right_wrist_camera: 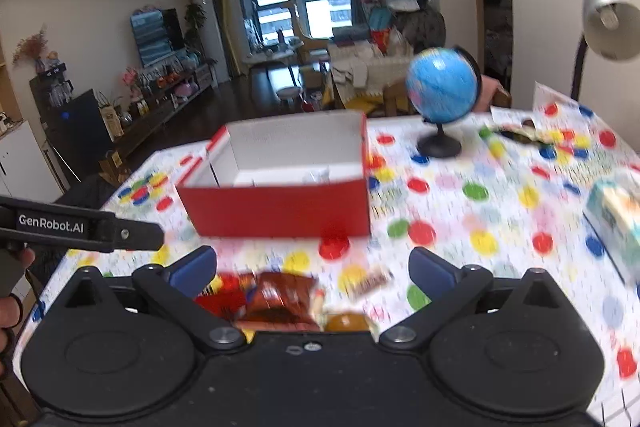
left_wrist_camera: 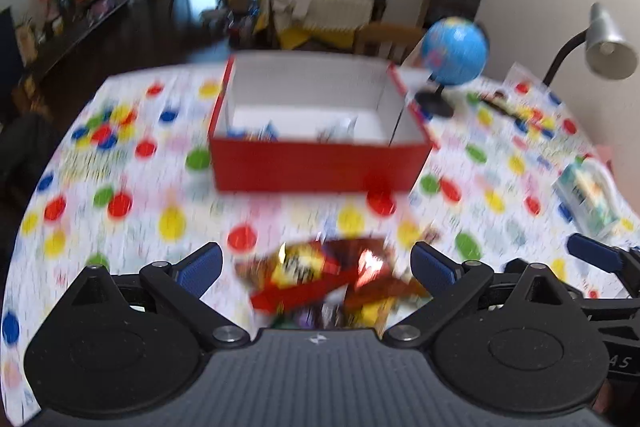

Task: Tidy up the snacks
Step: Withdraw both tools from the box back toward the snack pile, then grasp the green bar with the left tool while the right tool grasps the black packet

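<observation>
A red box (left_wrist_camera: 316,163) with a white inside stands open in the middle of the dotted table, with a few small packets lying in it (left_wrist_camera: 260,133). A pile of snack packets (left_wrist_camera: 328,279) in red, yellow and brown lies on the cloth in front of it. My left gripper (left_wrist_camera: 316,265) hangs open over that pile, its blue pads well apart and touching nothing. In the right wrist view the red box (right_wrist_camera: 280,211) sits ahead, and my right gripper (right_wrist_camera: 312,269) stands open above the snack packets (right_wrist_camera: 276,297). A small wrapped bar (right_wrist_camera: 370,281) lies just right of them.
A blue globe (left_wrist_camera: 454,53) on a black stand sits right of the box. A silver desk lamp (left_wrist_camera: 608,43) stands at the far right. A pale tissue pack (left_wrist_camera: 588,195) lies at the right edge. The left gripper's arm (right_wrist_camera: 80,227) shows at the left of the right wrist view.
</observation>
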